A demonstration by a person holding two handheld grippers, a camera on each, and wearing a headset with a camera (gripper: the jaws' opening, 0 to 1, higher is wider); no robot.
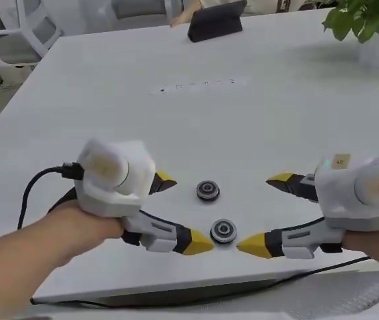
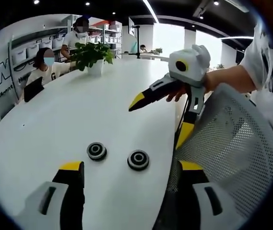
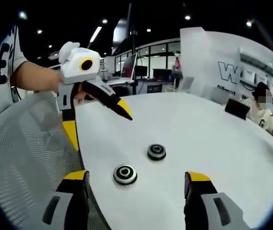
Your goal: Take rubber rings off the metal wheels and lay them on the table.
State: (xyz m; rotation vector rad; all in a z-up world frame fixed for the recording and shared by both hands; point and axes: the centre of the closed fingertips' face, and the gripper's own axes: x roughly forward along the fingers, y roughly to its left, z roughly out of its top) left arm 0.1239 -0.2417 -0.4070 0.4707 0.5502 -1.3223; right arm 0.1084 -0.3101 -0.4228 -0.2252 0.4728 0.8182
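Two small metal wheels with black rubber rings lie flat near the front edge of the white table [image 1: 176,113]: a far wheel [image 1: 207,191] and a near wheel [image 1: 223,231]. My left gripper [image 1: 184,213] is open just left of them, and my right gripper [image 1: 261,212] is open just right of them; their yellow tips face each other. In the left gripper view the far wheel [image 2: 97,151] and near wheel [image 2: 138,159] sit just ahead of the open jaws. In the right gripper view the near wheel [image 3: 125,174] and far wheel [image 3: 156,151] lie between the jaws' line. Nothing is held.
A potted plant [image 1: 366,23] stands at the table's far right, and a black device [image 1: 216,22] at the far edge. A grey mesh chair back [image 2: 232,143] is close to the table's front edge. People sit at the far side.
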